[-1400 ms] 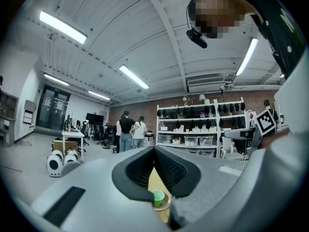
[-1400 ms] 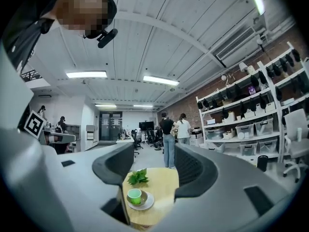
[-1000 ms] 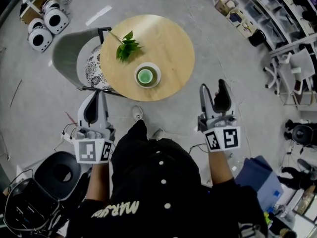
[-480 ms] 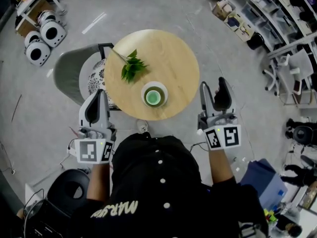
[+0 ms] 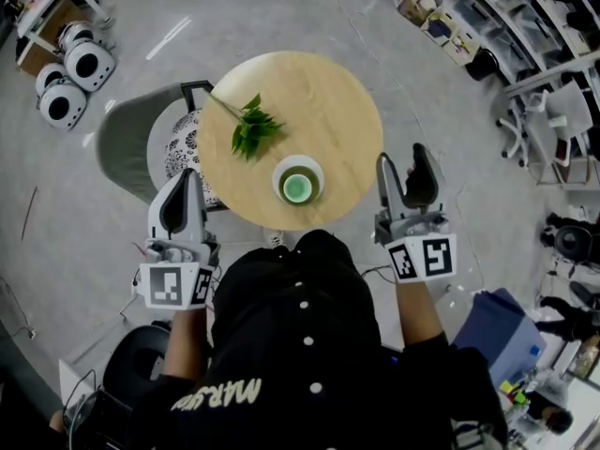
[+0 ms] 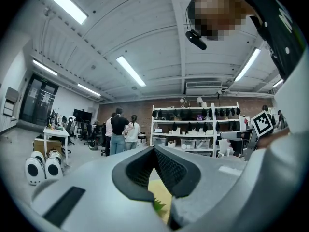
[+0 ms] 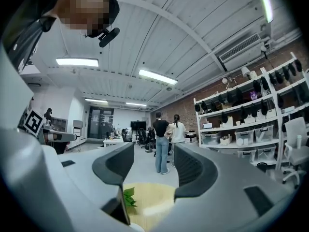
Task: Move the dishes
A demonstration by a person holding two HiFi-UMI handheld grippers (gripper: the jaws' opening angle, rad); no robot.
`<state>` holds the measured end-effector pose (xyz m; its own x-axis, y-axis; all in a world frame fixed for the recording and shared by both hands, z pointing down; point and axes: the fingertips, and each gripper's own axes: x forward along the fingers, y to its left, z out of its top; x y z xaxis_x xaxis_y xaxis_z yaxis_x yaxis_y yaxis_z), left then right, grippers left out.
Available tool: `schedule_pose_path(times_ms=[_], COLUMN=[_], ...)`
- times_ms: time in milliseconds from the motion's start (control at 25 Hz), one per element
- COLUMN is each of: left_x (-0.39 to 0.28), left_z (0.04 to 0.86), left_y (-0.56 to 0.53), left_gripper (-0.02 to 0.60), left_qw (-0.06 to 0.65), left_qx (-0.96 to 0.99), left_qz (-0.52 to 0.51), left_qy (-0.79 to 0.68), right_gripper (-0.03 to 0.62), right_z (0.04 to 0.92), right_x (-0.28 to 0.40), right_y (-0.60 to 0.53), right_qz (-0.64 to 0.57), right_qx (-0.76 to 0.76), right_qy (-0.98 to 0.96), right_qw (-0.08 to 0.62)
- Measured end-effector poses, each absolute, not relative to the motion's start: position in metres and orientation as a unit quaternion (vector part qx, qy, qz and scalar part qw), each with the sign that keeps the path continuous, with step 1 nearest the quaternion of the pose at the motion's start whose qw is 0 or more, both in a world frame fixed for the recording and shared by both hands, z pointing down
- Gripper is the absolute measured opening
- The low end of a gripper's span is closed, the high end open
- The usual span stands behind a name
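A white dish with a green cup [image 5: 298,186] stands near the front edge of the round wooden table [image 5: 328,101]. Behind it and to its left lies a leafy green sprig [image 5: 253,127]. My left gripper [image 5: 185,184] hovers at the table's left edge, shut with nothing in it; its pads [image 6: 166,166] meet at the tip. My right gripper [image 5: 404,164] floats just off the table's right edge, open and empty. Between its jaws the right gripper view shows the tabletop [image 7: 154,197] and the sprig [image 7: 128,197]. The dish lies between the two grippers, touched by neither.
A grey chair [image 5: 122,139] with a patterned cushion is tucked under the table's left side. White round devices [image 5: 66,82] sit on the floor at upper left. Shelving [image 5: 525,26] and an office chair [image 5: 562,129] line the right. Two people [image 7: 166,139] stand far off.
Both grippers have moved forward to the table's sides. In the head view the table and dish have come closer to me.
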<state>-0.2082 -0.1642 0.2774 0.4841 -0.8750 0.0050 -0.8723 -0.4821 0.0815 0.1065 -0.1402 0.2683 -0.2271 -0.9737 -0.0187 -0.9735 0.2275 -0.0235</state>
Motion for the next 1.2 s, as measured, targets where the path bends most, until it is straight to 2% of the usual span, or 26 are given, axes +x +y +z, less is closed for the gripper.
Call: schedule_pose_path(times_ms=[160, 480, 880, 1200], left_x=[-0.197, -0.168, -0.146, -0.135], left_z=[0.286, 0.300, 0.323, 0.339], left_y=[-0.167, -0.171, -0.170, -0.162], left_gripper=[0.003, 0.003, 0.003, 0.003], left_qw=[0.043, 0.052, 0.077, 0.096], left_qx=[0.866, 0.868, 0.860, 0.857], left_qz=[-0.012, -0.006, 0.010, 0.020], left_qy=[-0.497, -0.493, -0.505, -0.507], right_gripper=[0.244, 0.259, 0.281, 0.307], right_z=[0.280, 0.332, 0.427, 0.504], right_x=[0.110, 0.105, 0.065, 0.017], right_y=[-0.145, -0.162, -0.169, -0.151], right_qz=[-0.007, -0.035, -0.099, -0.135], right_qx=[-0.621, -0.570, -0.459, -0.375], right_qy=[0.784, 0.819, 0.869, 0.894], right_qw=[0.008, -0.051, -0.158, -0.206])
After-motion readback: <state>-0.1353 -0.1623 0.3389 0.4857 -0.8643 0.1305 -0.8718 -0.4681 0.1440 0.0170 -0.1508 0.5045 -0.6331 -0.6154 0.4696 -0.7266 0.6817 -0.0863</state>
